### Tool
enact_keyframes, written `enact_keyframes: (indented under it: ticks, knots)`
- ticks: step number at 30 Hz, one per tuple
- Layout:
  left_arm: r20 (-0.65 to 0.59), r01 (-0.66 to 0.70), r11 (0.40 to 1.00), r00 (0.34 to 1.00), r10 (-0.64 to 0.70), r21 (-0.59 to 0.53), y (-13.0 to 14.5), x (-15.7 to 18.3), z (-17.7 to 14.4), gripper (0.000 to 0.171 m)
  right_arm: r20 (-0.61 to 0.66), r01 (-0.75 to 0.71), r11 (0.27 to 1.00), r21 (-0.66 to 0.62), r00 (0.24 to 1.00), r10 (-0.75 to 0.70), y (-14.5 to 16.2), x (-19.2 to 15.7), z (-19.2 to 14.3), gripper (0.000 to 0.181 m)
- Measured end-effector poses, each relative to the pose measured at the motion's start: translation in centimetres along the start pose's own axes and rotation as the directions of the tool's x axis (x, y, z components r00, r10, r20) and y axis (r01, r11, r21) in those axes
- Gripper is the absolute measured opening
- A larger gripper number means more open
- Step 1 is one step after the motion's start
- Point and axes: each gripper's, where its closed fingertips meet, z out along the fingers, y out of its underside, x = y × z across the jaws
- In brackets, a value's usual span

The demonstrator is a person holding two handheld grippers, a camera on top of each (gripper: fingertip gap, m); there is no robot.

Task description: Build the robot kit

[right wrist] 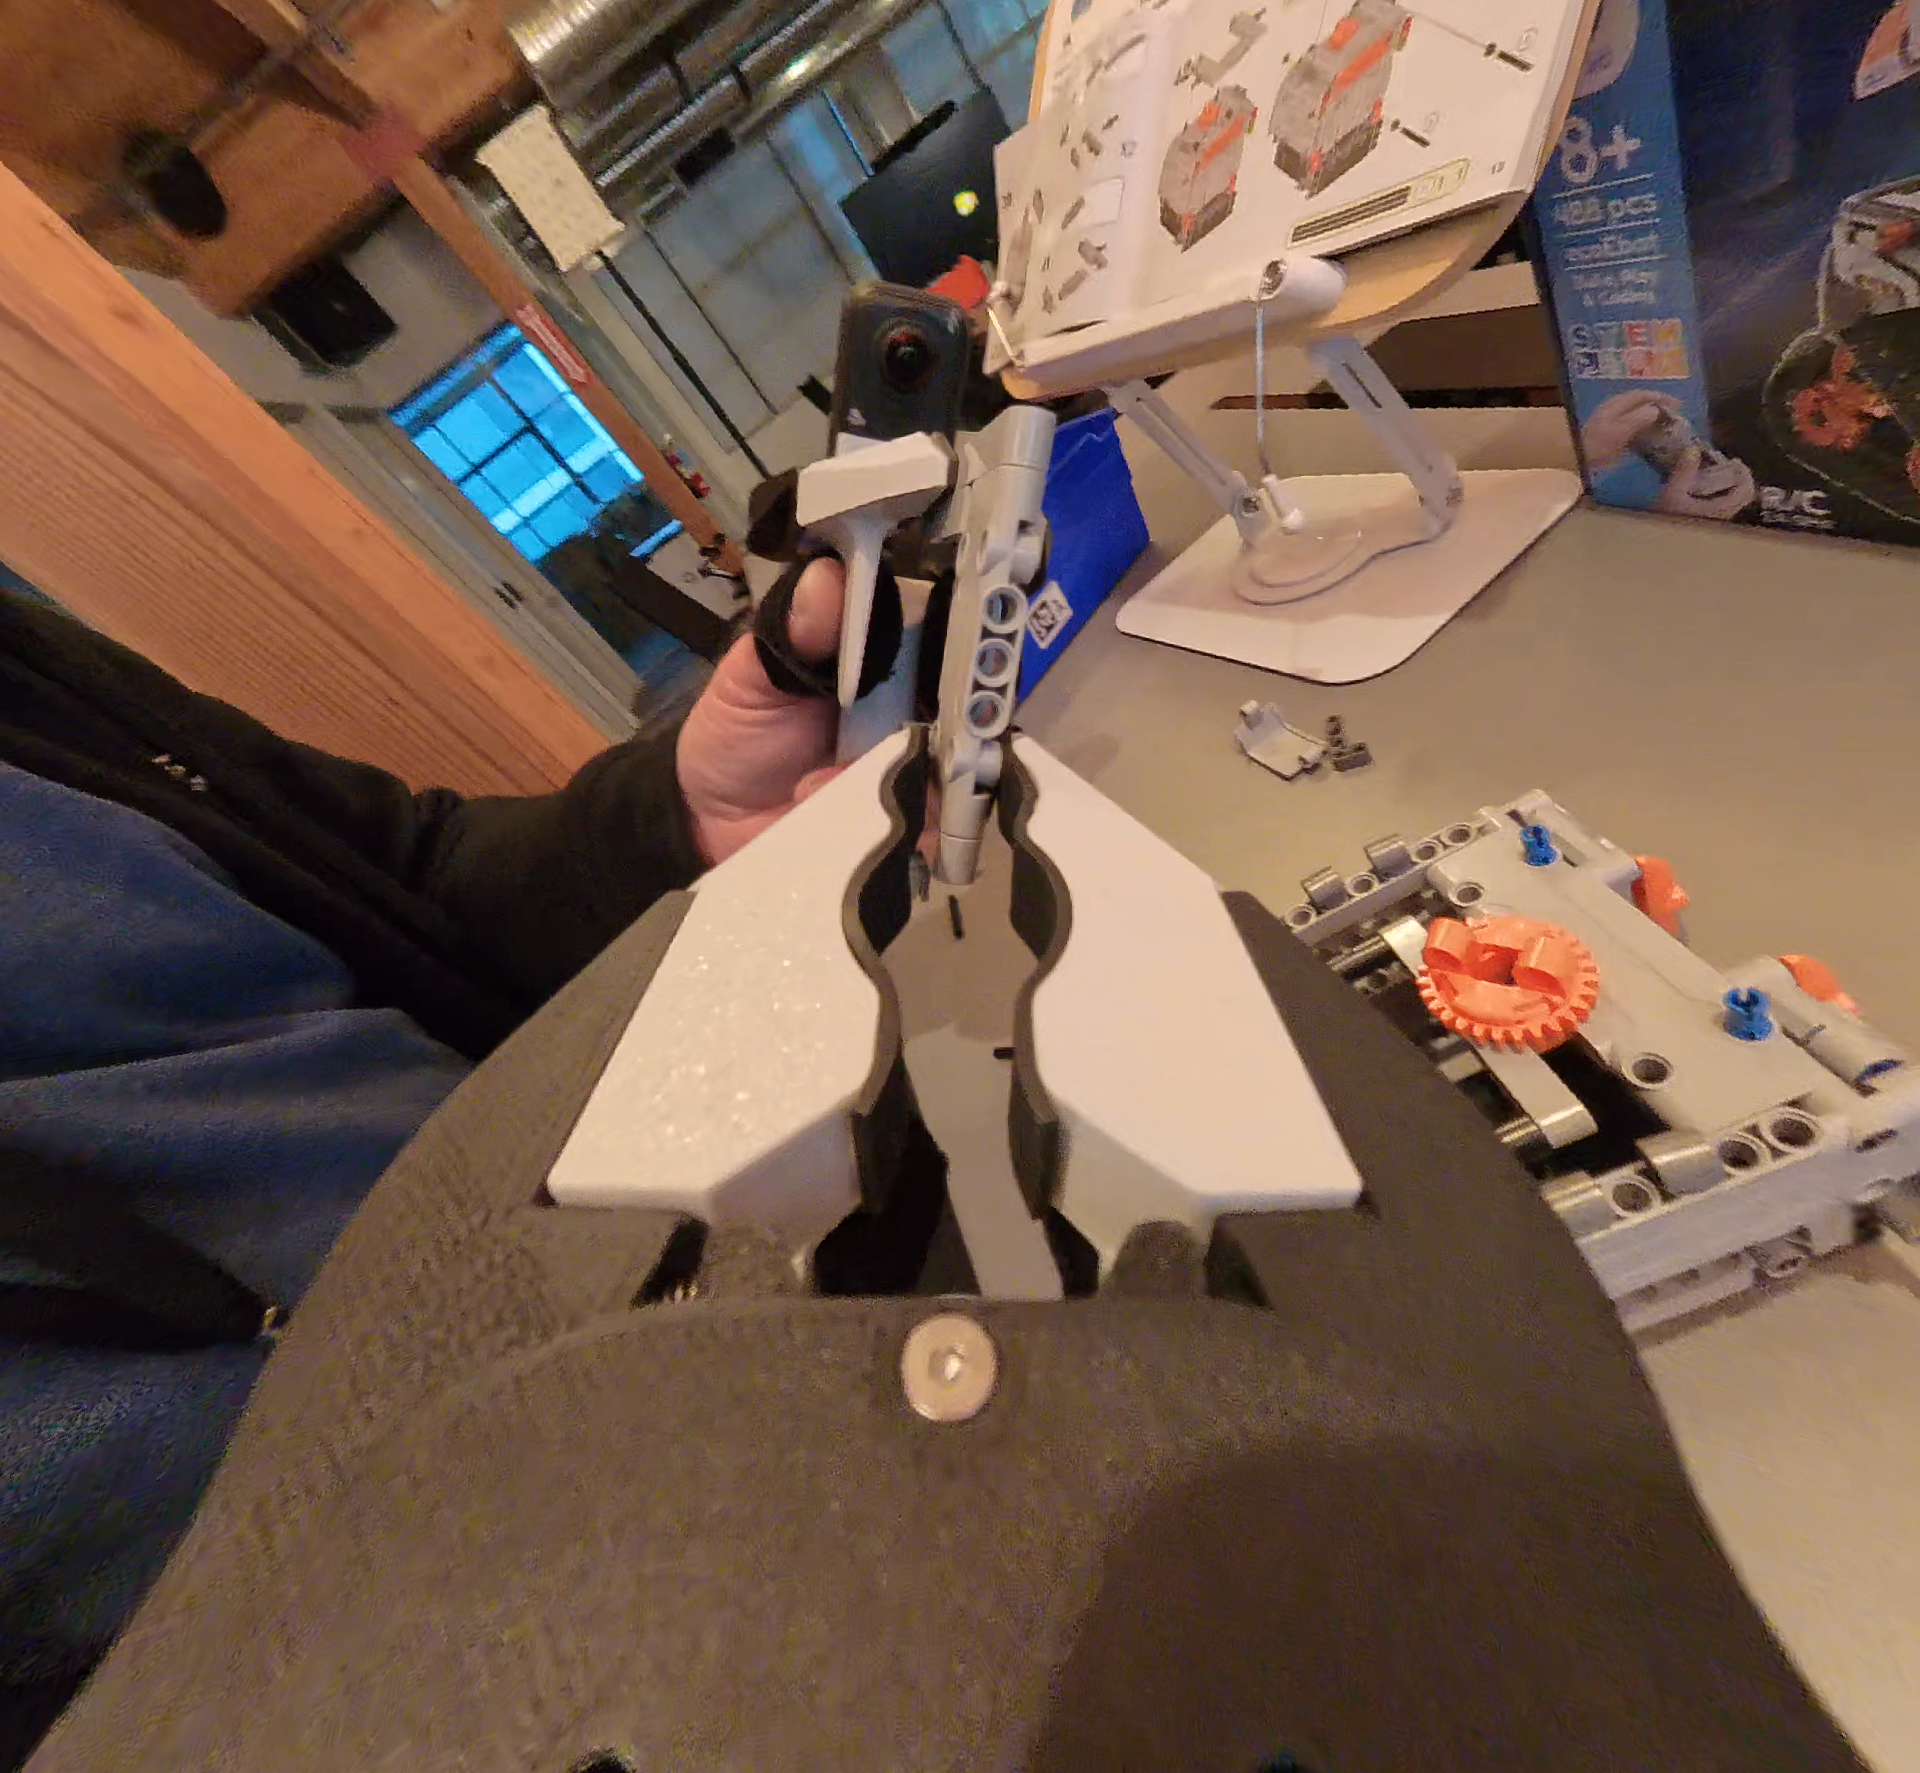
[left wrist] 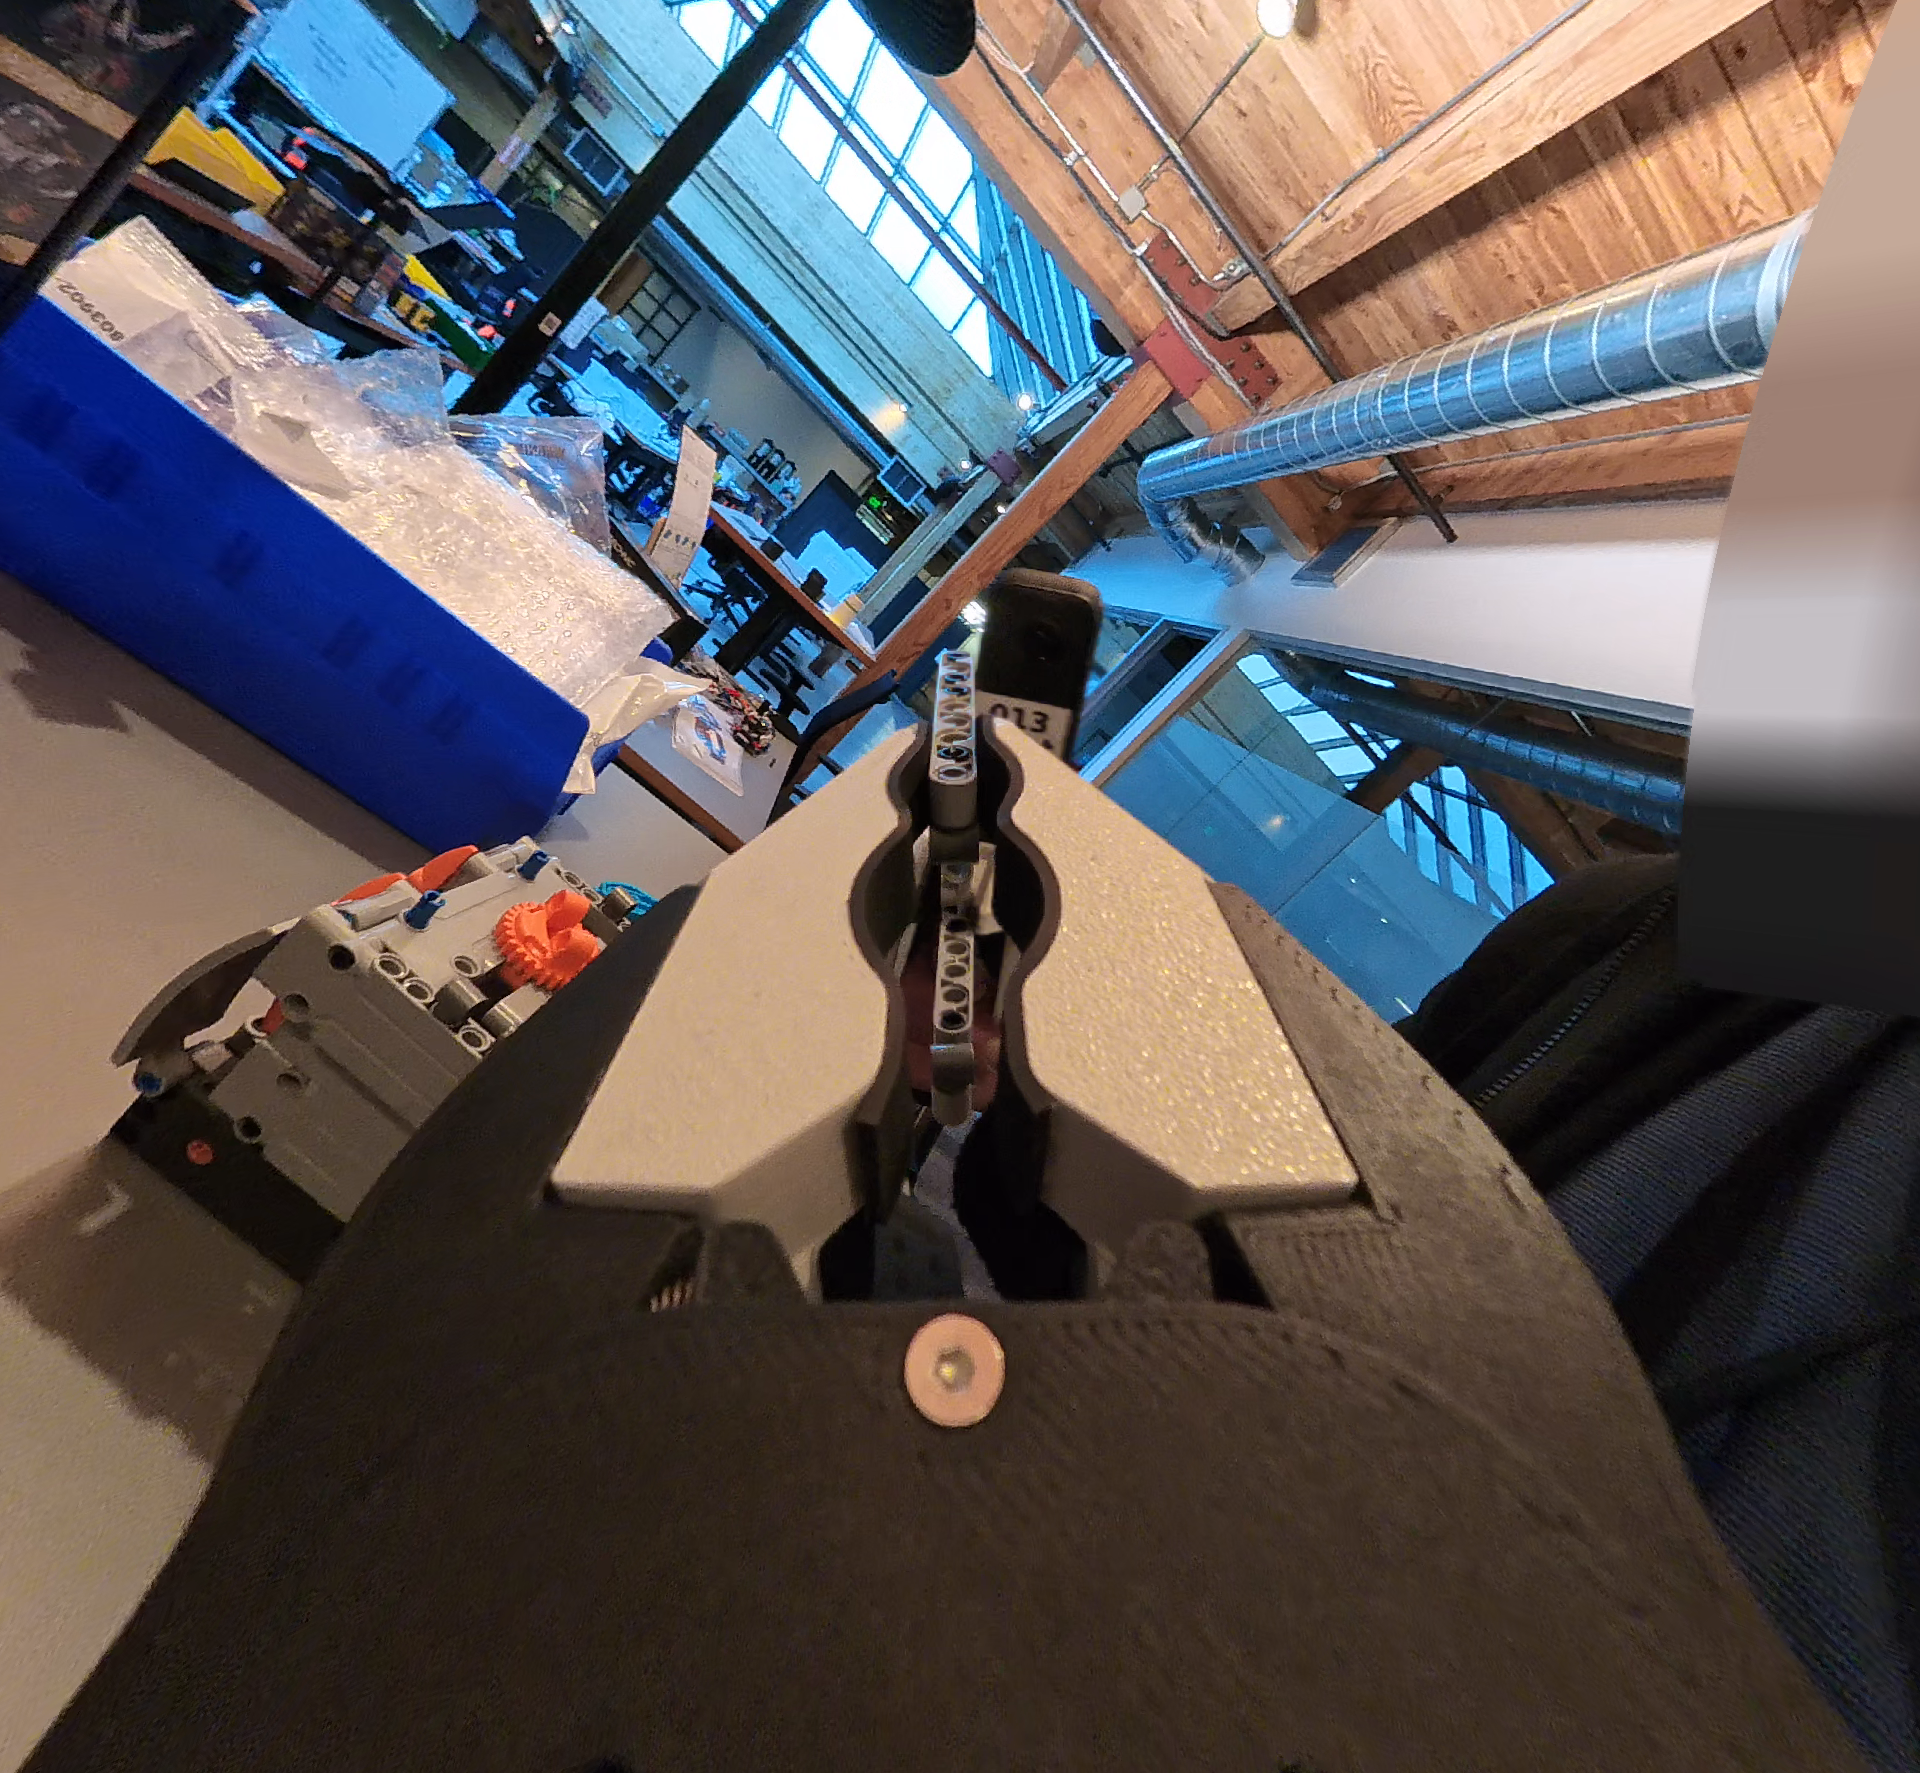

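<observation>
- Left gripper: pressed together on a long grey beam pierced with holes; the beam's long axis runs along the fingers and past their tips, up toward the ceiling.
- Right gripper: pinching the lower end of what appears to be the same grey beam; here the beam rises from the fingertips, tilted slightly from upright.
- Both grippers thus meet at the beam, facing each other; the left gripper body, with a hand around its handle, lies just beyond the beam in the right wrist view.
- Grey brick model with an orange gear: on the tabletop, below the beam and to its right in the right wrist view; the right gripper is the nearer. The beam is held apart from it, in the air.
- Small loose grey parts: on the tabletop beyond the model.
- Booklet stand carrying an open instruction booklet: farther behind the model; a printed box stands beside it.
- Blue bin with clear plastic bags: behind the model in the left wrist view.
</observation>
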Motion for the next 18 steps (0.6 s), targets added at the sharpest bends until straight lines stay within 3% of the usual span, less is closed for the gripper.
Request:
enact_keyframes:
  ticks: [10,12,13,16,18]
  knots:
    - [-0.014,-0.023,0.999,1.0,0.023,-0.032,0.0,0.4,-0.3,0.004,0.025,0.036,0.997,-0.072,0.999,-0.035,-0.2,-0.1,-0.1,0.009]
    - [0.011,-0.052,0.994,0.999,0.053,-0.096,0.1,0.2,0.0,0.004,-0.042,0.061,0.995,-0.081,0.997,-0.064,-0.7,0.8,-0.9,0.038]
    - [0.031,-0.066,0.989,0.997,0.071,-0.129,0.1,-0.1,0.1,0.004,-0.063,0.077,0.995,-0.068,0.995,-0.081,-1.4,1.0,-1.7,0.043]
    - [-0.005,-0.079,0.952,0.997,0.081,-0.296,1.0,0.1,0.9,0.004,-0.118,0.177,0.979,-0.099,0.975,-0.188,-3.7,1.3,-3.6,0.042]
    - [-0.04,-0.103,0.9,0.995,0.095,-0.423,1.9,0.4,1.7,0.005,-0.091,0.22,0.95,-0.221,0.965,-0.244,-3.9,1.1,-3.7,0.038]
